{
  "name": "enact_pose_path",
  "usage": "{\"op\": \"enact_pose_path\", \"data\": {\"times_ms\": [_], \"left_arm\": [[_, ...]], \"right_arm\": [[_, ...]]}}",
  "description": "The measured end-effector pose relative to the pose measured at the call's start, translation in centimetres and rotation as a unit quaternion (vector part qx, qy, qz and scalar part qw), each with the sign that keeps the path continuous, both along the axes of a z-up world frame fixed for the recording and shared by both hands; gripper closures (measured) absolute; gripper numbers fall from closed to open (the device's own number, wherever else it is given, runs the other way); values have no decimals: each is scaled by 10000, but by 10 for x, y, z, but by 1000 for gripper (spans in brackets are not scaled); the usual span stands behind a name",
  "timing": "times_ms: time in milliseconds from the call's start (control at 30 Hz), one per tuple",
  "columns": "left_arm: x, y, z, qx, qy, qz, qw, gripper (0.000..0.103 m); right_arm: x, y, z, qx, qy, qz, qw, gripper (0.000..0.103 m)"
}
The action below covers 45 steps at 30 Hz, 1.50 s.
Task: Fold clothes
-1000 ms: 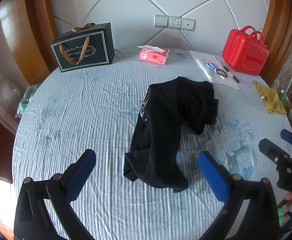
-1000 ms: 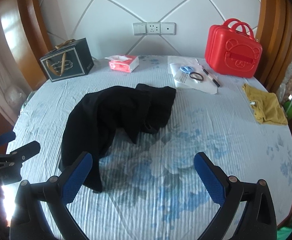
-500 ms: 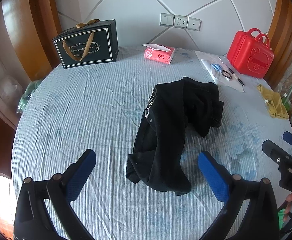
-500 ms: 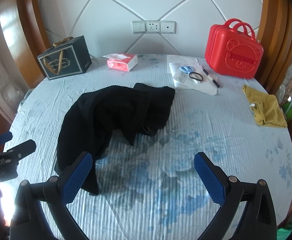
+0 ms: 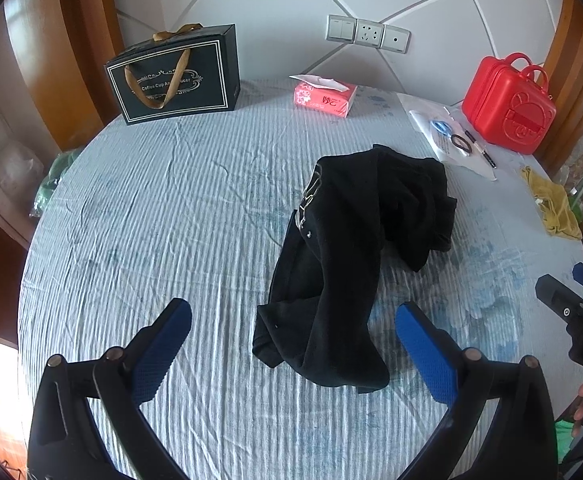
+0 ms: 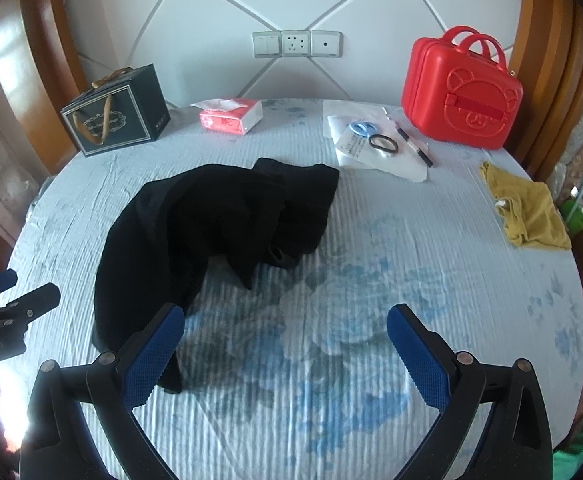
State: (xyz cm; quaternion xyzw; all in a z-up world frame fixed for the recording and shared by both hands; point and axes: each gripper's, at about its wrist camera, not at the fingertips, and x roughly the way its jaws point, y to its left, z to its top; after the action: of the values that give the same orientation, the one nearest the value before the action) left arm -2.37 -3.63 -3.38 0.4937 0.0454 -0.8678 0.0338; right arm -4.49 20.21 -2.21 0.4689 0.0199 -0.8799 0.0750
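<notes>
A crumpled black garment (image 5: 355, 256) lies in a heap in the middle of the round bed; it also shows in the right wrist view (image 6: 215, 236). My left gripper (image 5: 291, 344) is open and empty, held above the near end of the garment. My right gripper (image 6: 283, 344) is open and empty, over the bare sheet just right of the garment's near end. The right gripper shows at the right edge of the left wrist view (image 5: 571, 304). The left gripper shows at the left edge of the right wrist view (image 6: 7, 304).
At the back stand a dark gift bag (image 5: 173, 76), a red tissue pack (image 5: 323, 98) and a red toy suitcase (image 6: 461, 90). Papers with scissors and a pen (image 6: 375, 144) lie beside it. A yellow cloth (image 6: 527, 210) lies at the right edge.
Both grippers have moved slightly forward and lower toward the bed, so the garment looks larger and nearer. Both stay open. The garment has not moved.
</notes>
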Motion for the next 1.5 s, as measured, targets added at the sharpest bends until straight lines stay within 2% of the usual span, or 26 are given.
{"op": "enact_pose_path", "data": {"times_ms": [167,333,567,800,833,967,1000,1100,1300,1433,1467,1500], "left_arm": [[-1,1,0,-8,4,-18,10000,0],[-2,3,1,-210,71,-52,9997,0],[-3,2,-2,-200,26,-77,9998,0],[-9,-3,-29,-157,-290,-258,9991,0],[-10,-6,-36,-134,-353,-246,9990,1],[-20,-10,-64,-83,-578,-185,9981,18],[-22,-11,-71,-72,-633,-170,9978,19],[-30,-14,-92,-39,-797,-122,9967,21],[-46,-19,-134,28,-1126,-26,9936,21],[-53,-20,-148,165,-1273,-124,9917,20],[-54,-21,-148,243,-1303,-176,9910,26],[-55,-21,-148,386,-1341,-236,9899,45]], "right_arm": [[-1,-1,0,-1,33,54,10000,0],[-1,-2,-1,3,35,104,9999,0],[-4,-2,-2,16,-2,89,10000,0],[-26,11,-22,-143,-304,-65,9994,0],[-32,14,-28,-133,-392,-110,9991,0],[-58,20,-52,-110,-698,-174,9974,1],[-66,21,-58,-136,-800,-186,9965,2],[-88,16,-77,-425,-1040,-84,9936,24],[-137,-9,-113,-766,-1352,35,9879,24],[-163,-25,-130,-794,-1304,29,9883,22],[-166,-30,-135,-762,-1382,57,9875,22],[-170,-34,-139,-733,-1458,87,9866,28]]}}
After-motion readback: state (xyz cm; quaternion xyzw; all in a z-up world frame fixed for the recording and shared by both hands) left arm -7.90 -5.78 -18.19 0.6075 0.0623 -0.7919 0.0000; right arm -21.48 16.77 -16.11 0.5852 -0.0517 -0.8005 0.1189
